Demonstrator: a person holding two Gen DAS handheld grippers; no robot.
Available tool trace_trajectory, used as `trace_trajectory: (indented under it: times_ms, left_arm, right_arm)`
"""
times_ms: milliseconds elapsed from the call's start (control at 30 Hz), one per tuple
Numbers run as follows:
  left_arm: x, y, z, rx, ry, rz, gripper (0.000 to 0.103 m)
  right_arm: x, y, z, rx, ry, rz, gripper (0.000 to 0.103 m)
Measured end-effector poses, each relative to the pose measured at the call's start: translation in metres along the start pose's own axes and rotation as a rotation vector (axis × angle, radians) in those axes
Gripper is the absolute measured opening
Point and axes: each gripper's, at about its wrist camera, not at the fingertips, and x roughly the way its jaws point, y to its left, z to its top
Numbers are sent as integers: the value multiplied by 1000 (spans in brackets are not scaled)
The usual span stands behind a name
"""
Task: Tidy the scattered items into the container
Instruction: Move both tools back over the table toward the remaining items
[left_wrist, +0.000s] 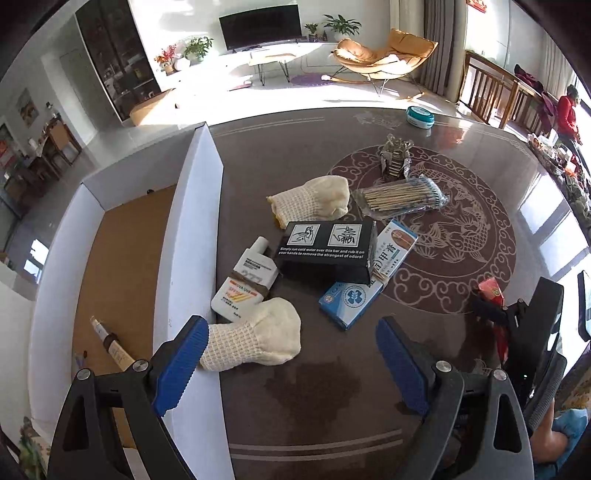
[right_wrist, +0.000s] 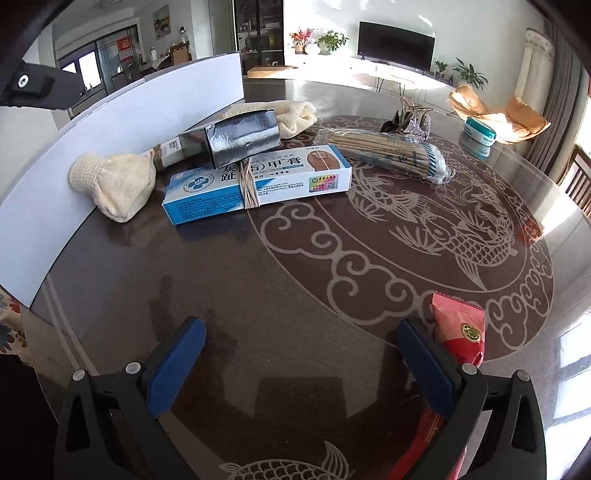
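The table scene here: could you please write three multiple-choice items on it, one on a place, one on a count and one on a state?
1. Where does the black box lie?
A. inside the white container
B. on top of the blue and white box
C. on the floor

2. How many cream knitted mitts lie on the table?
A. one
B. two
C. four

3. How do the right gripper jaws stand?
A. open, nothing between them
B. shut on the red packet
C. shut on a mitt

Answers: 1 B, it overlaps that box. 2 B, a near mitt and a far mitt. 3 A, only bare table shows between the pads; the red packet lies outside.
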Motion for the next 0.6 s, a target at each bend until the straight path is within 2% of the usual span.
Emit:
trace_trajectory:
  times_ms: [200,467,600]
  left_arm:
    - [37,3,-16,7,123,-35,93]
    - [45,-7,-19,56,169,-44,93]
    - [43,-6,-19,51,159,-44,93]
  right_arm:
    - [2,0,2,3,0,-4,103]
    - [2,1,3,1,0,-4,103]
    - [2,1,3,1,0,-4,103]
